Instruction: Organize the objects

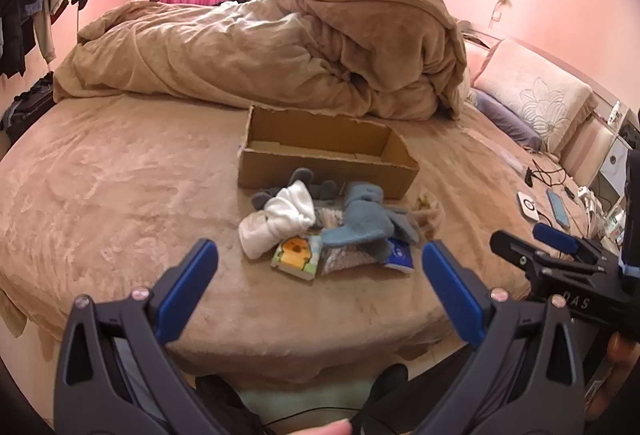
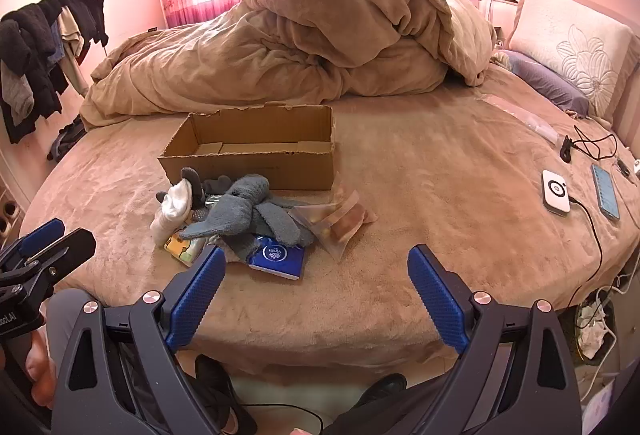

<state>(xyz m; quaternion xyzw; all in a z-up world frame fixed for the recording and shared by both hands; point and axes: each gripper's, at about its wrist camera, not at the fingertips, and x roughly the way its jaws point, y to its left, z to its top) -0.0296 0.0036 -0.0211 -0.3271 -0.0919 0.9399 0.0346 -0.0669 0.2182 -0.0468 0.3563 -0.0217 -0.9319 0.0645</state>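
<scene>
Both tools hover at the near edge of the bed [image 2: 400,163], held back from the clutter, likely so each camera takes in the whole pile before a pick. The left gripper [image 1: 320,267] has its fingers spread wide and grasps nothing; the right gripper [image 2: 316,273] is likewise released and empty.

Just beyond them the task's things lie in a loose heap: a blue tissue pack [image 2: 277,258] nearest, a small cartoon-printed packet [image 1: 295,253] to its left, then a white sock [image 1: 276,219] and grey-blue socks [image 2: 240,213] draped over one another, with clear snack packets [image 2: 340,223] at the right side of the heap.

Directly behind the heap, touching or nearly so, sits an open cardboard box [image 2: 256,163], empty as far as can be seen; it looks set there as the place to gather everything.

Farther back a bunched tan duvet [image 2: 304,47] fills the bed. A phone [image 2: 606,191] and a white charger [image 2: 555,192] lie well apart at the right.
</scene>
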